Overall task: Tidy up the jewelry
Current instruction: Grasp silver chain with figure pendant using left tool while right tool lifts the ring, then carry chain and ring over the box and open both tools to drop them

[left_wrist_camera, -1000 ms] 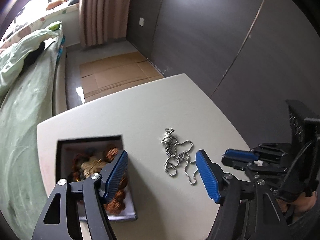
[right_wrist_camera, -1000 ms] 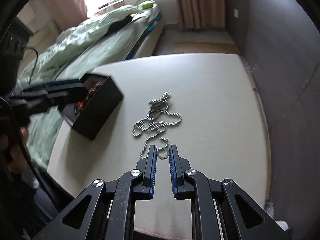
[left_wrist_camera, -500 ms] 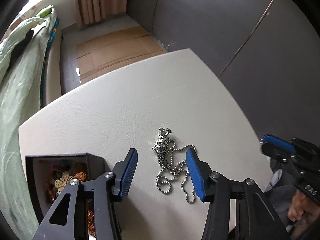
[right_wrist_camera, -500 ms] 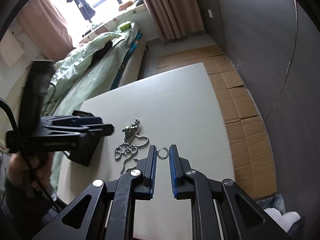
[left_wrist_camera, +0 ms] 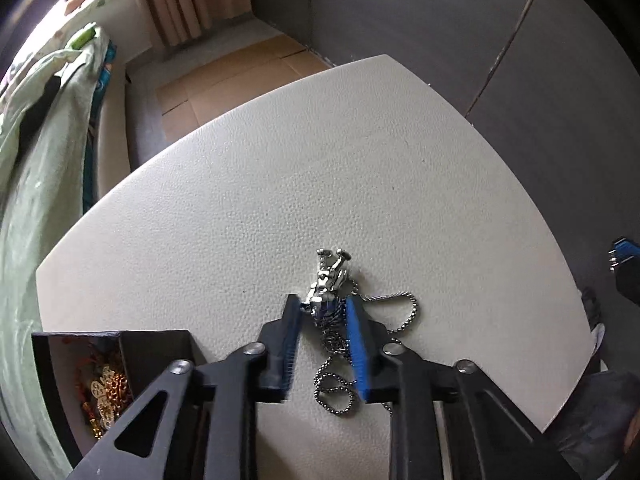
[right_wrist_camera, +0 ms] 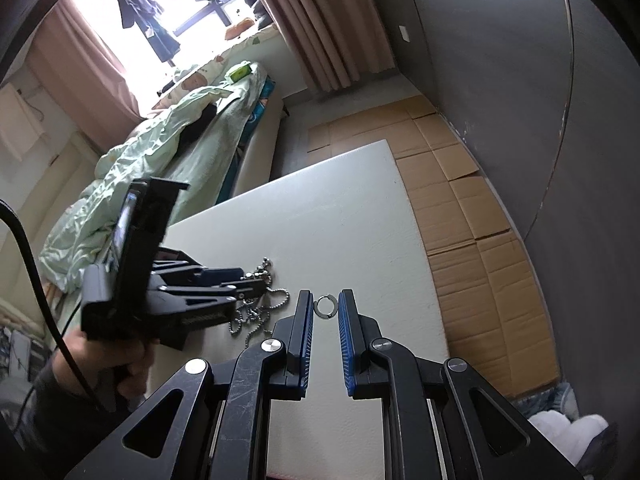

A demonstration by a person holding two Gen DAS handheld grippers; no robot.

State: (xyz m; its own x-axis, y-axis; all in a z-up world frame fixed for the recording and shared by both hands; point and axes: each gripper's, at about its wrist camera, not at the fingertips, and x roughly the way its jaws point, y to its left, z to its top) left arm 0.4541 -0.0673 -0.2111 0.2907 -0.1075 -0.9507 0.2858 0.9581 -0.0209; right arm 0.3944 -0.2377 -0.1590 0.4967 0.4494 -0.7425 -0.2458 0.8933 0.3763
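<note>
The necklace [left_wrist_camera: 336, 320] lies heaped on the table [left_wrist_camera: 240, 208], its pendant [left_wrist_camera: 329, 276] at the 12 o'clock end. My left fingers [left_wrist_camera: 322, 308] straddle the heap, narrowed against pendant and chain; I cannot tell if they grip yet. The box [left_wrist_camera: 120, 344] of beads sits at 8 o'clock from them. My right fingers [right_wrist_camera: 327, 306] are pinched on a small ring [right_wrist_camera: 325, 307], raised above the table, at 3 o'clock of the chain.
</note>
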